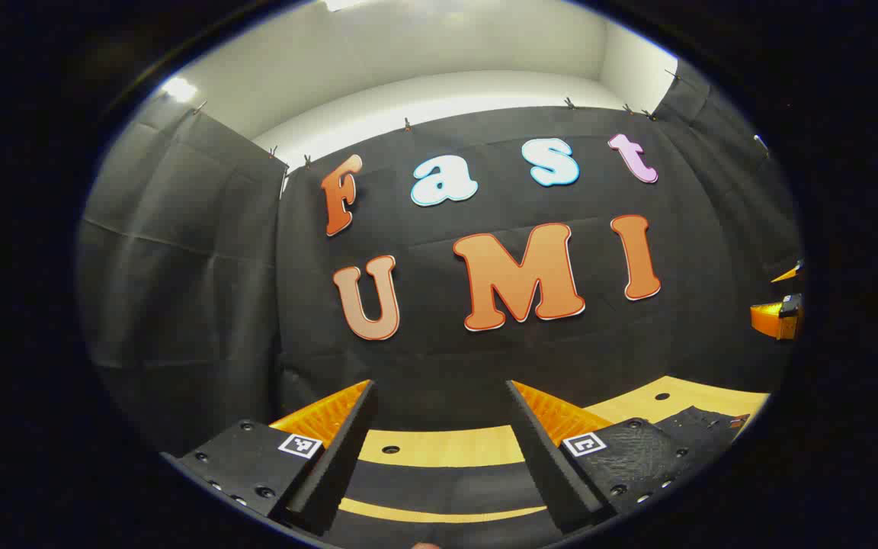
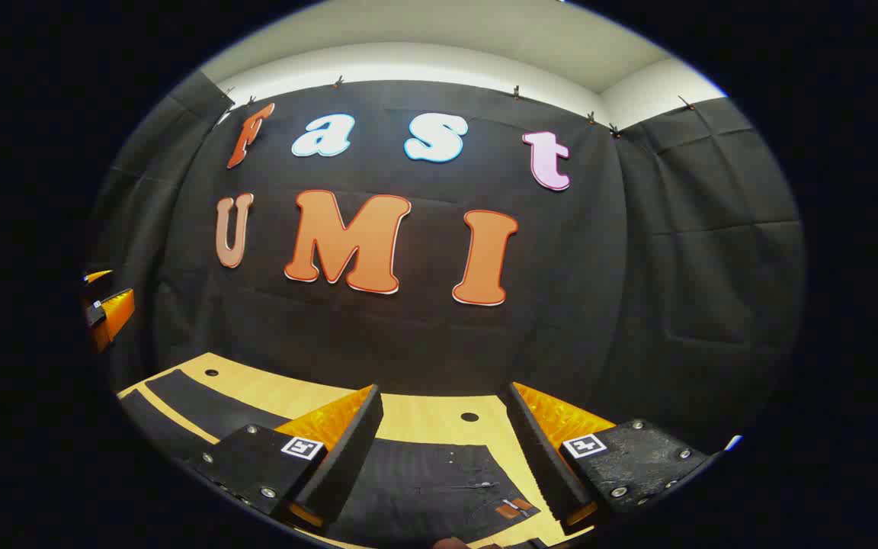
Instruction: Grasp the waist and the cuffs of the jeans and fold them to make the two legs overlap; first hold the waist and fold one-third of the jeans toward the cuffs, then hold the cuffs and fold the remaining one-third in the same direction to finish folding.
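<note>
Evidently nothing has been gripped yet: both pairs of tongs hang in the air above the pale wooden surface [image 2: 416, 419], pointed at the back cloth wall, so I'd judge the very first step, taking hold of waist and cuffs, is still to come. The left tongs [image 1: 439, 446] stand wide apart with nothing between them, and the right tongs [image 2: 443, 450] are likewise spread wide and empty. The dark, near-black denim jeans [image 2: 424, 480] lie flat on that wooden surface, directly below the right tongs in the right gripper view, where a small tan patch and some stitching suggest the waist end, though I can't be certain. In the left gripper view the same dark cloth runs under the left tongs in long strips with a line of bare wood between them, probably the two legs lying side by side. The next move calls for tipping both tongs down toward the cloth and closing on its edges.
</note>
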The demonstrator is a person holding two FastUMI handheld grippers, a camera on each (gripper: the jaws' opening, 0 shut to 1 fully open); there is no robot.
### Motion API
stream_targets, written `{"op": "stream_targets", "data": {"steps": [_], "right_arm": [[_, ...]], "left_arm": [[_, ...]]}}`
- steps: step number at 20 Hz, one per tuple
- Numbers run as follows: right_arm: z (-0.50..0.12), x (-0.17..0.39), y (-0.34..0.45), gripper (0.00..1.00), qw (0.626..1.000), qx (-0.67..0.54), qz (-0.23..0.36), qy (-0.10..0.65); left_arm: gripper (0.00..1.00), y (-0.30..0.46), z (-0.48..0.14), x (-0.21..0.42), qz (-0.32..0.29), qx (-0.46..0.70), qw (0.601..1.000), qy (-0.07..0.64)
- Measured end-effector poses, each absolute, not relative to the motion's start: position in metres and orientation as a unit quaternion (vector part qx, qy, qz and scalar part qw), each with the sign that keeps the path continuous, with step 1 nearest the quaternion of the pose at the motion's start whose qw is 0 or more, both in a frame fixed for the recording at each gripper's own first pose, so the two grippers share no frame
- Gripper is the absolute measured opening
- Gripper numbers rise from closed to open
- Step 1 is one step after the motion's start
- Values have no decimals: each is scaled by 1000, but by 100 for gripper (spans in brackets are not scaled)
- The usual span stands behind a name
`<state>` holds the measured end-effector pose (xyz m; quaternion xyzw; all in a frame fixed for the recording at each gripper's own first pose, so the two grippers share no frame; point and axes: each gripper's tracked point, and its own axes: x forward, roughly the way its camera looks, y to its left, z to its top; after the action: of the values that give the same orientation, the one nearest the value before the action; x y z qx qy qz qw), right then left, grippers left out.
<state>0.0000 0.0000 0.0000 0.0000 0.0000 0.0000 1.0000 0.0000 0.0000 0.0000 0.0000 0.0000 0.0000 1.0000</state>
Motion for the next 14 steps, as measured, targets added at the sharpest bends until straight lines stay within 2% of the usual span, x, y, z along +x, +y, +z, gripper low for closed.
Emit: {"op": "stream_targets", "data": {"steps": [1,3,5,6,11,14], "right_arm": [[-5,2,2,94,1000,5,8,5],[-10,9,5,99,1000,6,17,3],[-12,15,12,94,999,-11,32,-4],[-14,17,18,100,999,-13,42,-2],[-5,23,40,98,998,-15,56,-6],[-1,28,49,98,999,-2,43,-1]], "left_arm": [[99,1,-2,1,12,2,1000,8],[100,9,-14,2,41,4,999,34],[100,12,-17,2,58,-4,997,46],[99,16,-20,0,63,-9,997,50],[98,20,-8,10,61,12,998,25],[100,17,-5,30,30,1,999,15]]}}
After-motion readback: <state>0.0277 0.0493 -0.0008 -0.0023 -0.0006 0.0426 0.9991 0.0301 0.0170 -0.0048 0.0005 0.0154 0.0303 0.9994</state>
